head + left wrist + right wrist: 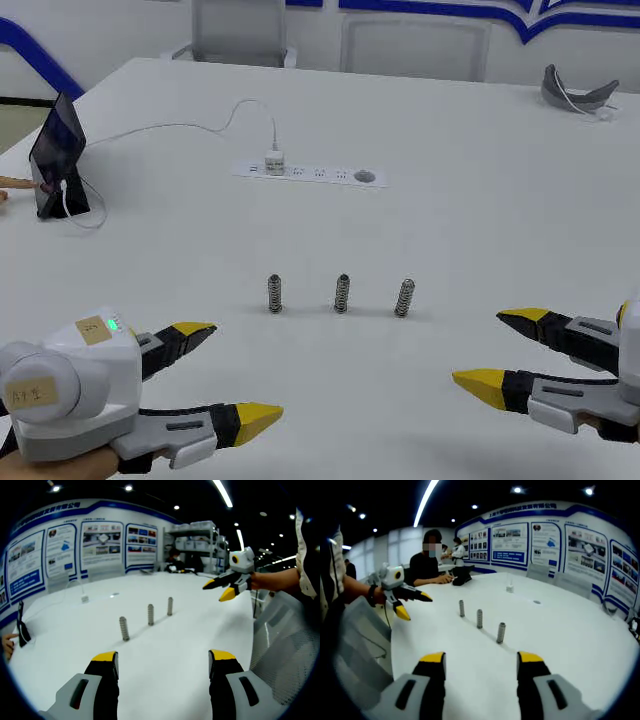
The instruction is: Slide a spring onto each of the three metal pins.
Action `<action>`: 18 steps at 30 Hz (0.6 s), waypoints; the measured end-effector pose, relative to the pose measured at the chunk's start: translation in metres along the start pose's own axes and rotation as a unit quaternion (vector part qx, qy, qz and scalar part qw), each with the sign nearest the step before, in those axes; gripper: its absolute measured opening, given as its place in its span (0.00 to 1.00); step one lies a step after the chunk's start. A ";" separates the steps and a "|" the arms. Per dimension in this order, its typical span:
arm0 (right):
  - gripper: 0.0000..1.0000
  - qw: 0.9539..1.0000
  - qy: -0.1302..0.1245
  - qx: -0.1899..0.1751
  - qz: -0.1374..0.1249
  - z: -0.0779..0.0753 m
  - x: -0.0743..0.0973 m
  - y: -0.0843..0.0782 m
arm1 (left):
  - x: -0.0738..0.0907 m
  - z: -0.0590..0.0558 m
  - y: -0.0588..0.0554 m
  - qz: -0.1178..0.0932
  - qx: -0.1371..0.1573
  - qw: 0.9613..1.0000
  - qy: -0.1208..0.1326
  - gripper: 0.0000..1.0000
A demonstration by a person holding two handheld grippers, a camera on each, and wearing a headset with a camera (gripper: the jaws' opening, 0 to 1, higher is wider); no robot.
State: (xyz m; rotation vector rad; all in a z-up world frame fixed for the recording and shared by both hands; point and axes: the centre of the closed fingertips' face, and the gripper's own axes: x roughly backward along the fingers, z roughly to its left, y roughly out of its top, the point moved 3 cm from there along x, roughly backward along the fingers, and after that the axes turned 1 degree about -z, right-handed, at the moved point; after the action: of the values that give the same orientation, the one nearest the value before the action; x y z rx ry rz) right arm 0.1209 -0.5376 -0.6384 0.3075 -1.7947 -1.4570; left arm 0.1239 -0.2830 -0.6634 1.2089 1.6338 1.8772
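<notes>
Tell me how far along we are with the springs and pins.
Done, it seems: the left spring, middle spring and right spring each stand upright on the table, apparently sleeved on pins mostly hidden inside. In hand: nothing; the left tongs and right tongs are open and empty. Left: likely only checking seating.

The worktop is smooth and white, matt with a faint sheen. The springs are dull grey metal, ridged by their coils. The left hand-held gripper and the right hand-held gripper have matt white and grey plastic shells and smooth yellow tips. Tan paper labels stick to the left one.
</notes>
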 end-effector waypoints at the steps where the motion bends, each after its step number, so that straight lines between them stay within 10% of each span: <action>1: 0.59 1.000 0.000 0.000 -0.001 0.000 0.000 0.000 | 0.000 0.001 0.000 0.000 0.001 1.000 0.001 0.74; 18: 0.59 1.000 -0.008 -0.011 -0.007 -0.004 0.000 0.000 | 0.003 0.001 -0.001 -0.001 0.005 1.000 0.011 0.74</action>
State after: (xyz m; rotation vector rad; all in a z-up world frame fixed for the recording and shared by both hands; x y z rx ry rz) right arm 0.1234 -0.5404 -0.6384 0.2990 -1.7908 -1.4915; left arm 0.1226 -0.2796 -0.6630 1.1941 1.6570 1.8883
